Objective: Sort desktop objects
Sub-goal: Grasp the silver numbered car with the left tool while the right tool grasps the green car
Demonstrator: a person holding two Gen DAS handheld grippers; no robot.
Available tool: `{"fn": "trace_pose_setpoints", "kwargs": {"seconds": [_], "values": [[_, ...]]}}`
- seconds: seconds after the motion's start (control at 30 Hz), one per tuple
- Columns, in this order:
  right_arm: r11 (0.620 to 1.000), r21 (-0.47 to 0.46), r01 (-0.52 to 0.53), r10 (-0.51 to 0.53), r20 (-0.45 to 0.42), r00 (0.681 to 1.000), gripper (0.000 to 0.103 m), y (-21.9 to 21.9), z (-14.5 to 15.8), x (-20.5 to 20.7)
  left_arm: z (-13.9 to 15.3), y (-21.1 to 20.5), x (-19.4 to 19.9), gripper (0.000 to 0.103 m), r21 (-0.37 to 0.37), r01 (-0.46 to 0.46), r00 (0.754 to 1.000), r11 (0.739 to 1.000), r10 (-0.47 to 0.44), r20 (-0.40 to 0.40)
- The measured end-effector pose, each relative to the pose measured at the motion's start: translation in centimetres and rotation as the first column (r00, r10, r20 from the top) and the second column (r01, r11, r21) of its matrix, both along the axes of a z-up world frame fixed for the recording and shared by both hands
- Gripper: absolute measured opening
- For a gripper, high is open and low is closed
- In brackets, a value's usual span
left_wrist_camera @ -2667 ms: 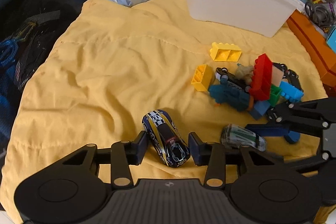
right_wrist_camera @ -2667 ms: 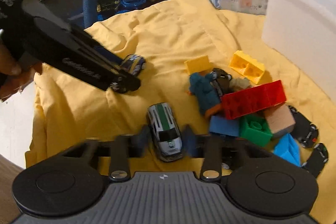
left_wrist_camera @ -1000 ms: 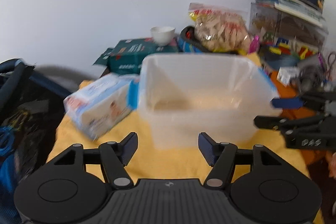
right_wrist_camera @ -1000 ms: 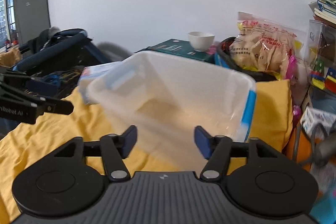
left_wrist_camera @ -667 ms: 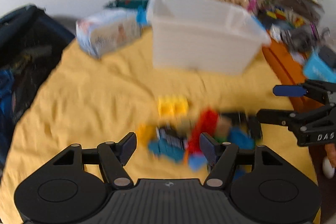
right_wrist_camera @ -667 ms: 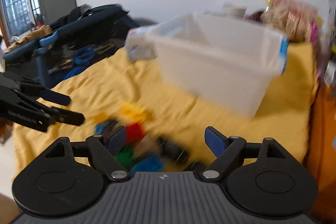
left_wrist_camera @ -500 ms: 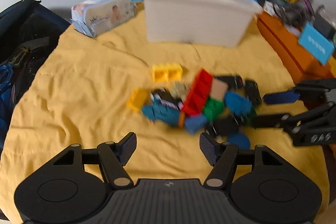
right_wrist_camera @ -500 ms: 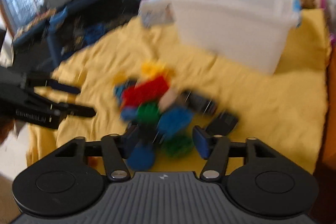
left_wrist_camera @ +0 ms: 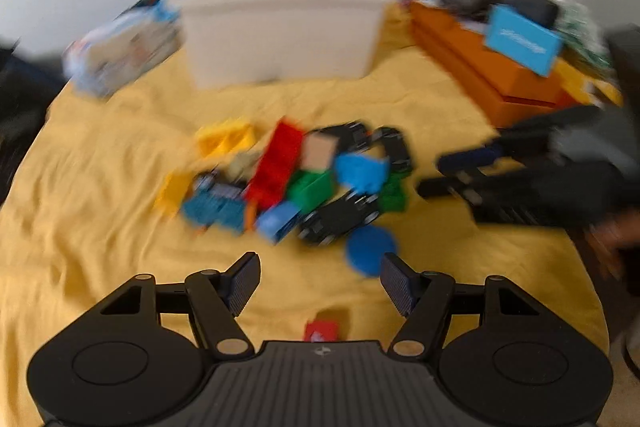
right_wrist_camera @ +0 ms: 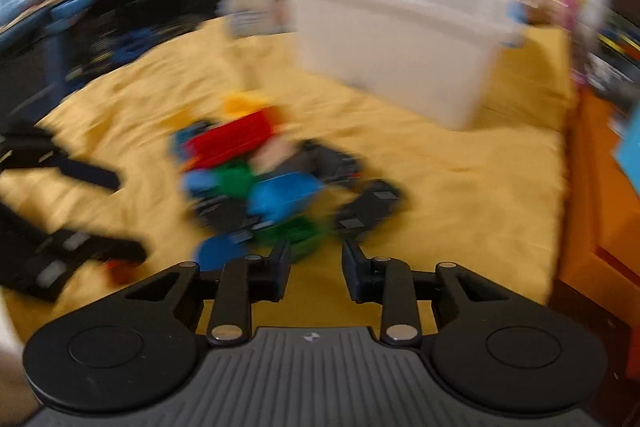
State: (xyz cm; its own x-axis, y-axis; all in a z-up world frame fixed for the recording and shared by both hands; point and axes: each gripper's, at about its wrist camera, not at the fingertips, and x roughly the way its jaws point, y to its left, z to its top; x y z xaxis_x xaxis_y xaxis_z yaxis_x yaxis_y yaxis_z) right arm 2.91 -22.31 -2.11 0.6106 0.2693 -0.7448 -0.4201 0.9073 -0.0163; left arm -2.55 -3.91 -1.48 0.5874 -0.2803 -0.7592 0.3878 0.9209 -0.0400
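Note:
A pile of toys lies on the yellow cloth (left_wrist_camera: 120, 187): a red brick (left_wrist_camera: 280, 163), a yellow brick (left_wrist_camera: 226, 139), a green brick (left_wrist_camera: 312, 187), black toy cars (left_wrist_camera: 340, 219) and a blue disc (left_wrist_camera: 370, 247). My left gripper (left_wrist_camera: 320, 279) hangs open just short of the pile, holding nothing. My right gripper (right_wrist_camera: 316, 263) has its jaws closing, with only cloth showing in the narrow gap; a green piece (right_wrist_camera: 296, 231) and a black car (right_wrist_camera: 368, 207) lie just ahead of it. Each gripper appears in the other's view, the right gripper (left_wrist_camera: 480, 171) beside the pile. Both views are blurred.
A white plastic bin (left_wrist_camera: 280, 23) stands behind the pile. A wipes pack (left_wrist_camera: 120, 55) lies to its left and an orange box (left_wrist_camera: 500, 75) with clutter to its right. A small red thing (left_wrist_camera: 322, 331) sits under my left gripper. A dark pushchair (right_wrist_camera: 100, 11) is beyond the cloth's left edge.
Both grippers dropped from over the white bin down to the toy pile. The two cars held earlier are gone from the jaws. The right jaws narrowed; the left stayed wide.

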Motion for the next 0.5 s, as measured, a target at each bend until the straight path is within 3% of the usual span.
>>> {"fn": "trace_pose_setpoints", "kwargs": {"seconds": [0.07, 0.17, 0.3, 0.4, 0.5], "values": [[0.994, 0.059, 0.094, -0.091, -0.043, 0.995, 0.032, -1.0, -0.1, 1.7, -0.2, -0.7, 0.6, 0.068, 0.033, 0.057, 0.998, 0.998, -0.057, -0.002], [0.947, 0.201, 0.249, -0.219, -0.164, 0.962, 0.033, -2.6, -0.8, 4.2, -0.6, -1.4, 1.4, 0.066, 0.072, 0.144, 0.989, 0.987, -0.145, 0.012], [0.895, 0.249, 0.369, -0.305, -0.259, 0.916, 0.033, -2.8, -2.1, 6.3, -0.7, -1.7, 2.6, 0.061, 0.098, 0.241, 0.97, 0.966, -0.242, 0.0], [0.883, 0.279, 0.378, -0.293, -0.3, 0.908, 0.028, -2.2, -3.1, 7.2, -0.7, -1.3, 3.2, 0.056, 0.11, 0.31, 0.95, 0.944, -0.311, -0.013], [0.925, 0.212, 0.316, -0.268, -0.227, 0.936, 0.02, -0.8, -2.0, 6.5, -0.5, -0.9, 3.5, 0.055, 0.133, 0.393, 0.919, 0.91, -0.392, -0.03]]}}
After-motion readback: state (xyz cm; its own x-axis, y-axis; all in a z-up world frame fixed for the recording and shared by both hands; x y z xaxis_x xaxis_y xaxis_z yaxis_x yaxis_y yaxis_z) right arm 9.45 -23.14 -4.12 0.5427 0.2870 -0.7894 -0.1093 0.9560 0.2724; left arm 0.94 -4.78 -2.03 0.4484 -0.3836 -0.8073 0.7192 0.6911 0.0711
